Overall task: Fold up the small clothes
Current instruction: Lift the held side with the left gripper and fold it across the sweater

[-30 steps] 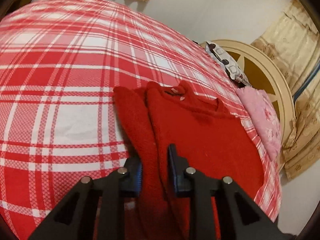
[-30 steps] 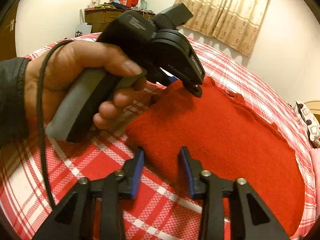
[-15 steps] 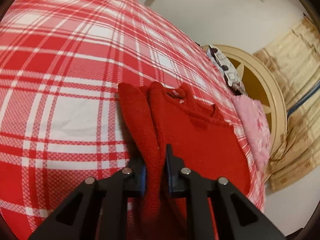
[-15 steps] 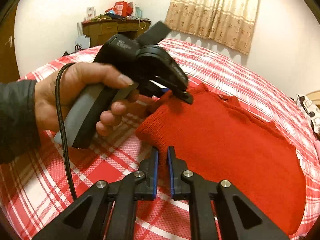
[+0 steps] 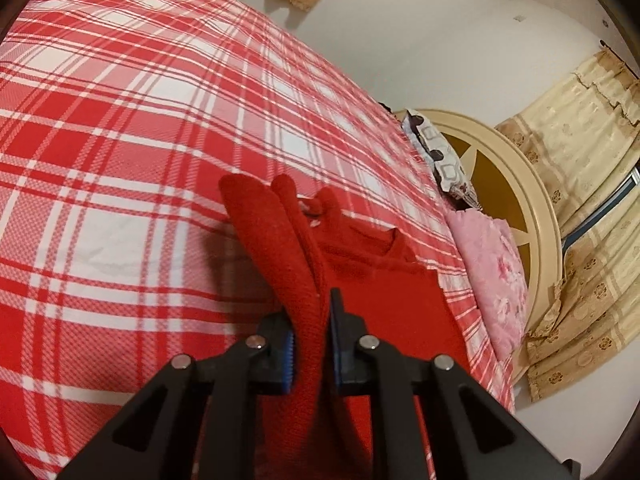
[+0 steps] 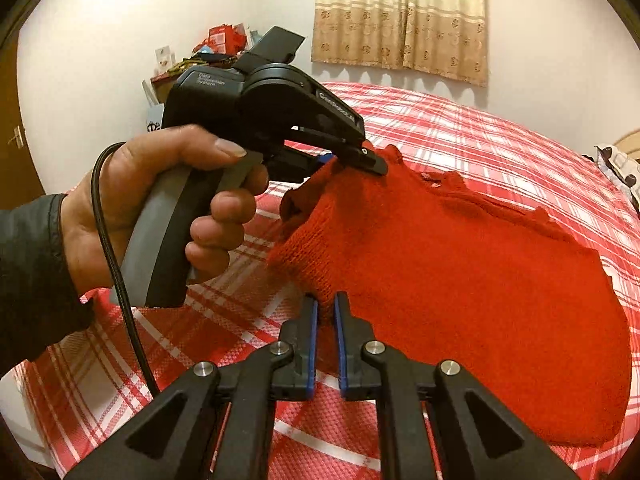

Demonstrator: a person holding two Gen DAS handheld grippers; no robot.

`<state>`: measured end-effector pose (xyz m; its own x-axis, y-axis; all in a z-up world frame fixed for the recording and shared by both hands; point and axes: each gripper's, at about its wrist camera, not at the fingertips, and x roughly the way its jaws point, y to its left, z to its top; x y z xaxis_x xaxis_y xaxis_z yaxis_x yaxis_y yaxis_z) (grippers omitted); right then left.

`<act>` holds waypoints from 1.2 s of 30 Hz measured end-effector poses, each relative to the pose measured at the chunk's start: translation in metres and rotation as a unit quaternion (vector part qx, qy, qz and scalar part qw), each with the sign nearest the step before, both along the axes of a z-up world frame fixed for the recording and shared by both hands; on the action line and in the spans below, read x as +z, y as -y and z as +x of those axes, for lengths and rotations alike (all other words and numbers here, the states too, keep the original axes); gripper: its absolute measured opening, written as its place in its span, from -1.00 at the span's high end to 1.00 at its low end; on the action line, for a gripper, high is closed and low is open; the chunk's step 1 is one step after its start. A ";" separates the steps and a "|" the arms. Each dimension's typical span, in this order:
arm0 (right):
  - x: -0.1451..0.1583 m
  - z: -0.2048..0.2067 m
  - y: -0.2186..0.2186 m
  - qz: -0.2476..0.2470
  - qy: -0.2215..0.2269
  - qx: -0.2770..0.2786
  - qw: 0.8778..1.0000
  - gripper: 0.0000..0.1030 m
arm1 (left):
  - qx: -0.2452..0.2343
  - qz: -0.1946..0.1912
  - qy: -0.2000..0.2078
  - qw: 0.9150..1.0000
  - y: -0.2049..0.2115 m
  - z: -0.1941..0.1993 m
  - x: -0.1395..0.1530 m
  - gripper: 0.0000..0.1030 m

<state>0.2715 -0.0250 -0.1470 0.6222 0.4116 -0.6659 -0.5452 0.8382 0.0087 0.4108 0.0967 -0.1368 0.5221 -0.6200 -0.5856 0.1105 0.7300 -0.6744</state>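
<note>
A small red knit sweater (image 6: 460, 276) lies on a red and white plaid bed (image 6: 480, 132). My left gripper (image 5: 312, 320) is shut on the sweater's (image 5: 384, 288) near side edge and holds a fold of it lifted off the bed. My right gripper (image 6: 326, 312) is shut on the sweater's bottom corner and lifts that too. In the right wrist view the left gripper (image 6: 360, 160) shows in a hand, pinching the raised edge. The sweater's far part with the neckline still rests flat.
A pink floral pillow (image 5: 496, 276) and a patterned pillow (image 5: 444, 160) lie by the round beige headboard (image 5: 536, 216). Beige curtains (image 6: 400, 16) hang on the wall. A cluttered wooden dresser (image 6: 192, 68) stands beyond the bed's far corner.
Both grippers closed on the sweater's left edge, then lifted it. The edge now hangs raised off the bed between them.
</note>
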 end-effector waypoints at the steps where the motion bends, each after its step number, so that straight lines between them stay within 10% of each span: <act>1: 0.001 0.000 0.002 0.003 0.000 0.000 1.000 0.86 | 0.000 -0.005 -0.001 1.000 0.002 0.000 0.001 0.72; 36: 0.030 -0.017 0.131 0.085 0.016 -0.094 0.992 0.88 | -0.065 -0.013 0.036 0.997 0.135 0.009 0.043 0.73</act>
<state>0.2545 -0.1561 -0.1166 0.7186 0.3900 -0.5758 -0.3812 0.9134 0.1429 0.4196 -0.0388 -0.0939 0.4773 -0.6992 -0.5322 0.2523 0.6893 -0.6792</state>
